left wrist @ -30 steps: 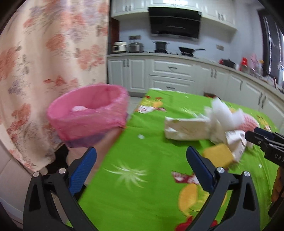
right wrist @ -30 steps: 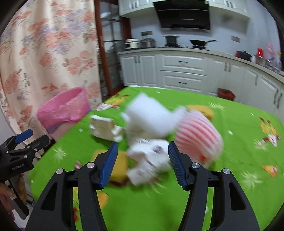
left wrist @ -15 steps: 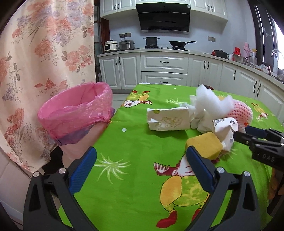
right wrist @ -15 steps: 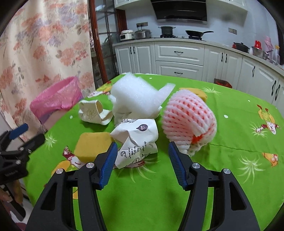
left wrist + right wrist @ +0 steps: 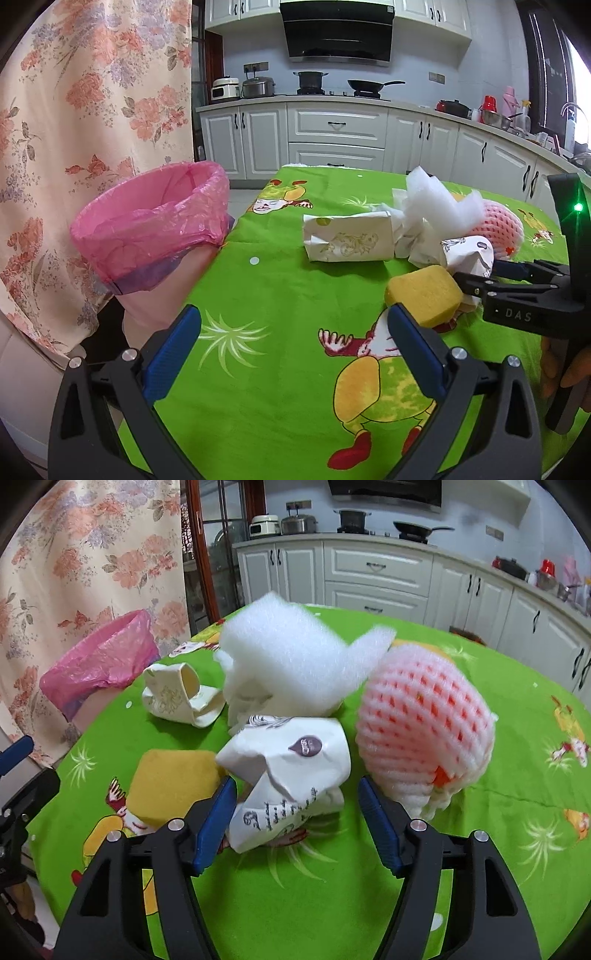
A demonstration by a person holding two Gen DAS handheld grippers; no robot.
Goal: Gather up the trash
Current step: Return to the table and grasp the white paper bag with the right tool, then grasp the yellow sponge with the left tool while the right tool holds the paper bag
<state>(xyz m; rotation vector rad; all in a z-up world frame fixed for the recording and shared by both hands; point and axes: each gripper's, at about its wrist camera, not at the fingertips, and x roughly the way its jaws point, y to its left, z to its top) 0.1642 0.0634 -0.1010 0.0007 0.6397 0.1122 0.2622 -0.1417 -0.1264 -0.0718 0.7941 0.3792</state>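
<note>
We see a green cartoon-print tablecloth; at its left edge stands a pink-bagged bin. Near it lies the trash: white foam sheet, crumpled white paper cup, yellow sponge. Our right gripper is spread around the cup; our left gripper is spread, holding nothing.

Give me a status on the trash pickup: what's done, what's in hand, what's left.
Done: nothing that shows; the visible part of the pink-lined bin holds no trash. In hand: nothing yet. The right gripper is open around the crumpled paper cup, not closed on it; the left gripper is open and empty. Left: that cup, the yellow sponge, the flattened cup, the white foam and the foam fruit net.
</note>
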